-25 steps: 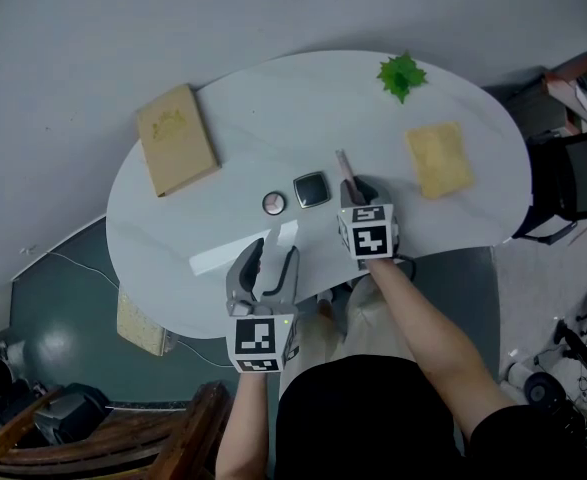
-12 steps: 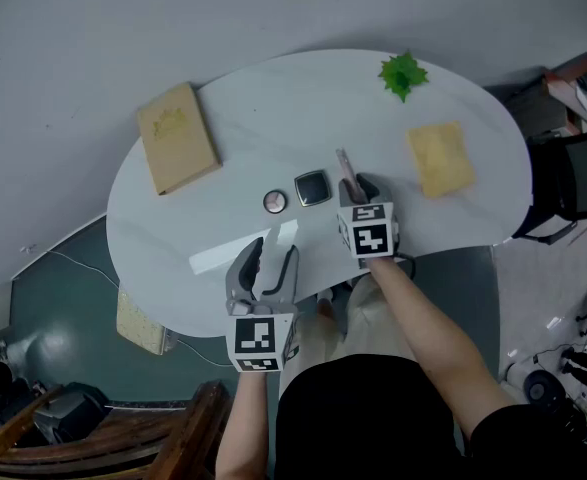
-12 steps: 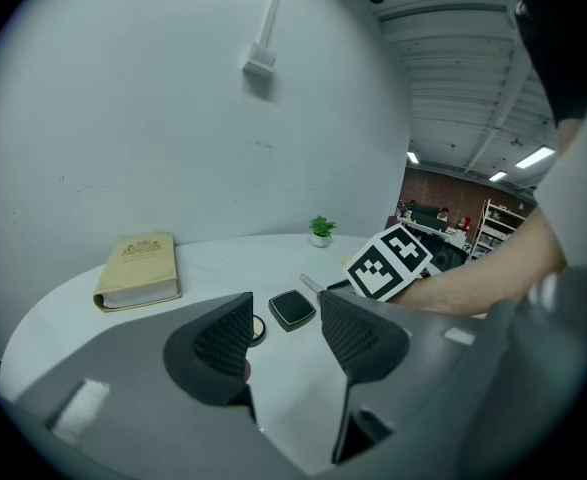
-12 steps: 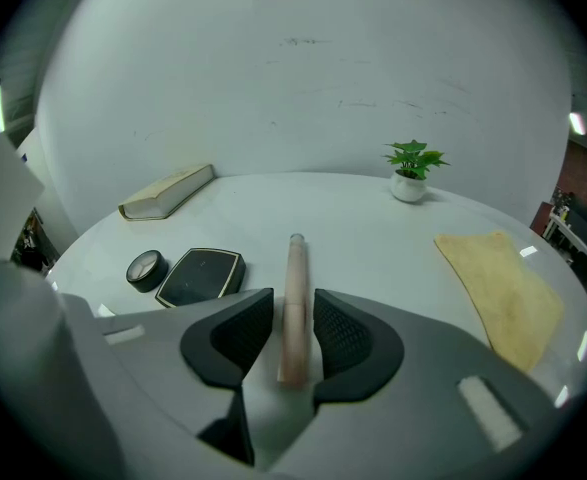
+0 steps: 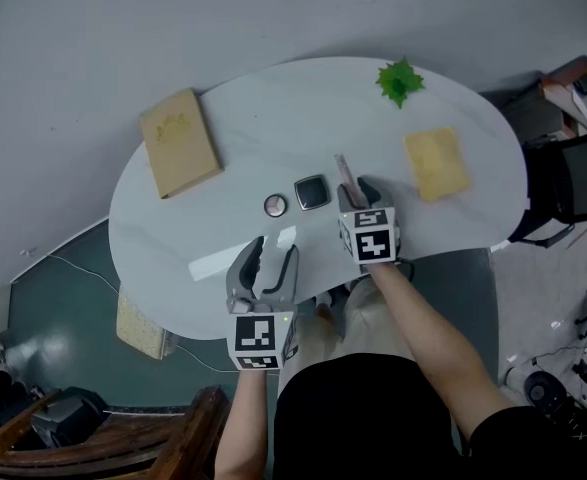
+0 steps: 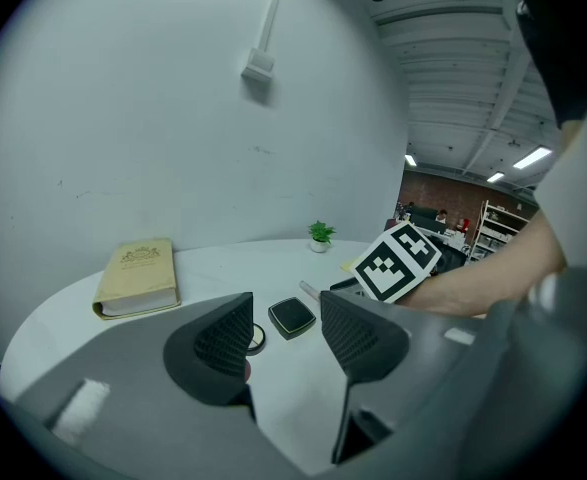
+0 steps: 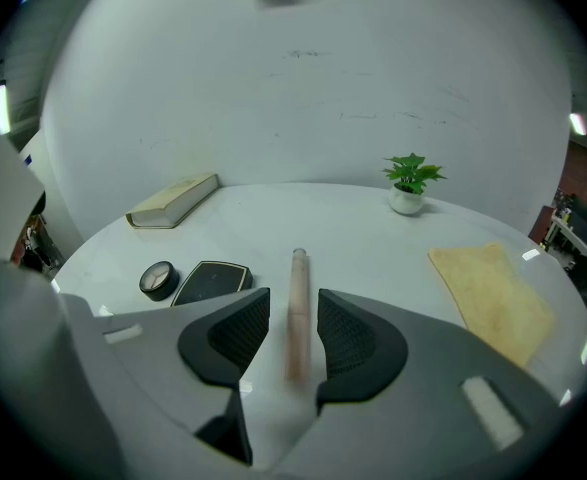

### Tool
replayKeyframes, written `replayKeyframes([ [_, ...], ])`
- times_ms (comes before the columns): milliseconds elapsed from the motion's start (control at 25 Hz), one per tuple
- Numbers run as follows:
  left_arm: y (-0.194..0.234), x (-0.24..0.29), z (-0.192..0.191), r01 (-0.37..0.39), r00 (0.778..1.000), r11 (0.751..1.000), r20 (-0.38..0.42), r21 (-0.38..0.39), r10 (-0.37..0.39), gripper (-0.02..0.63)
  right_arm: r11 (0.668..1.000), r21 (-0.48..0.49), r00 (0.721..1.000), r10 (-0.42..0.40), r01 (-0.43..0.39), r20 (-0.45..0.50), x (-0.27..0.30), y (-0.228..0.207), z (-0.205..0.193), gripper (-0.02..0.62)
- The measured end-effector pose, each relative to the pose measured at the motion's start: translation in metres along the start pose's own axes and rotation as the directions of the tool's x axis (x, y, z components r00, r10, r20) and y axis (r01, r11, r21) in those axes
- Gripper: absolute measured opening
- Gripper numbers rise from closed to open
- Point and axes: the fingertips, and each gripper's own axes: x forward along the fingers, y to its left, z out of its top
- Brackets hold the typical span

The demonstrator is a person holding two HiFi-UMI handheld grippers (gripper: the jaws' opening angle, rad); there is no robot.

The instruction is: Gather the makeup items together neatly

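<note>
A slim pinkish tube [image 7: 298,298] lies on the white table between the fingers of my right gripper [image 7: 294,333]. Its jaws have just been opening; a gap shows on each side of the tube, whose near end is blurred. In the head view the tube [image 5: 344,168] pokes out beyond the right gripper [image 5: 358,190]. A square black compact [image 5: 312,191] and a small round compact [image 5: 274,204] lie just left of it. My left gripper [image 5: 270,260] hovers open near the table's front edge, with nothing between its fingers, and points at the compacts [image 6: 293,316].
A tan book [image 5: 180,155] lies at the table's back left. A small green plant [image 5: 400,78] stands at the far edge, and a yellow cloth [image 5: 437,164] lies to the right. A black chair [image 5: 573,183] stands beyond the table's right end.
The head view has shifted slightly. Both grippers and the items keep their places on the table.
</note>
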Motion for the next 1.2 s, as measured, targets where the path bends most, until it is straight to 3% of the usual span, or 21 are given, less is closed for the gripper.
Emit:
replayKeyframes([
  [560, 0.003, -0.015, 0.015, 0.003, 0.998, 1.000, 0.060, -0.009, -0.002, 0.210, 0.996, -0.086, 0.998, 0.039, -0.034, 0.048, -0.045, 0.019, 0.014, 0.133],
  [1200, -0.004, -0.041, 0.010, 0.025, 0.996, 1.000, 0.084, -0.009, -0.024, 0.210, 0.990, -0.104, 0.989, 0.103, -0.092, 0.107, -0.108, 0.049, 0.014, 0.132],
])
